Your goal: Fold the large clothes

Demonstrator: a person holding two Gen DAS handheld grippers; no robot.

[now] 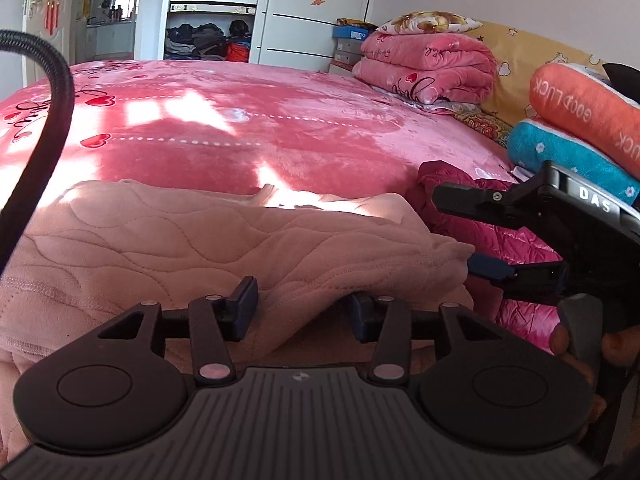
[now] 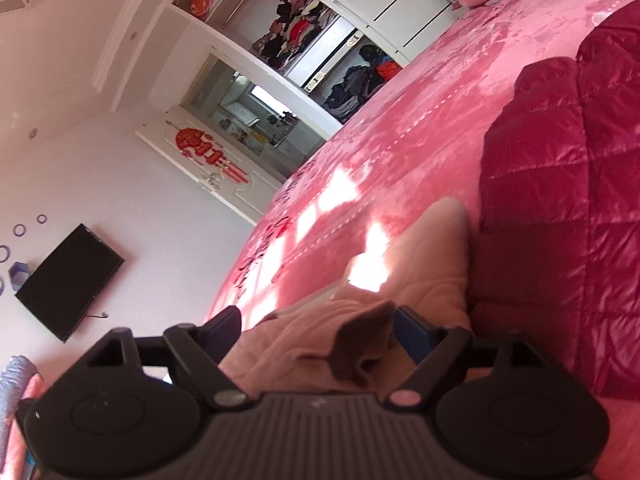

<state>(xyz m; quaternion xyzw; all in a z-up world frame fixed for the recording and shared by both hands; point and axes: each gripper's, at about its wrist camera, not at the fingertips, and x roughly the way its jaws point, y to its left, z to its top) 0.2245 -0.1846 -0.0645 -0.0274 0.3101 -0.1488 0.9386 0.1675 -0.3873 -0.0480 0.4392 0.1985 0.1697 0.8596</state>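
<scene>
A pale pink quilted garment (image 1: 200, 248) lies folded on the pink bed (image 1: 240, 120). My left gripper (image 1: 302, 308) is at its near edge, jaws apart, with a fold of the cloth lying between them. My right gripper (image 1: 452, 232) comes in from the right at the garment's right end, jaws wide apart. In the right wrist view the right gripper (image 2: 316, 332) is tilted, and the garment (image 2: 420, 280) bunches between its open fingers. A dark red puffer jacket (image 2: 560, 200) lies just beyond; it also shows in the left wrist view (image 1: 500, 240).
Folded pink blankets (image 1: 428, 68) and orange (image 1: 584, 116) and blue pillows (image 1: 560, 156) are stacked at the bed's right side. An open wardrobe (image 1: 212, 20) stands behind the bed. A black cable (image 1: 48, 128) hangs at left. A wall TV (image 2: 68, 280) shows in the right view.
</scene>
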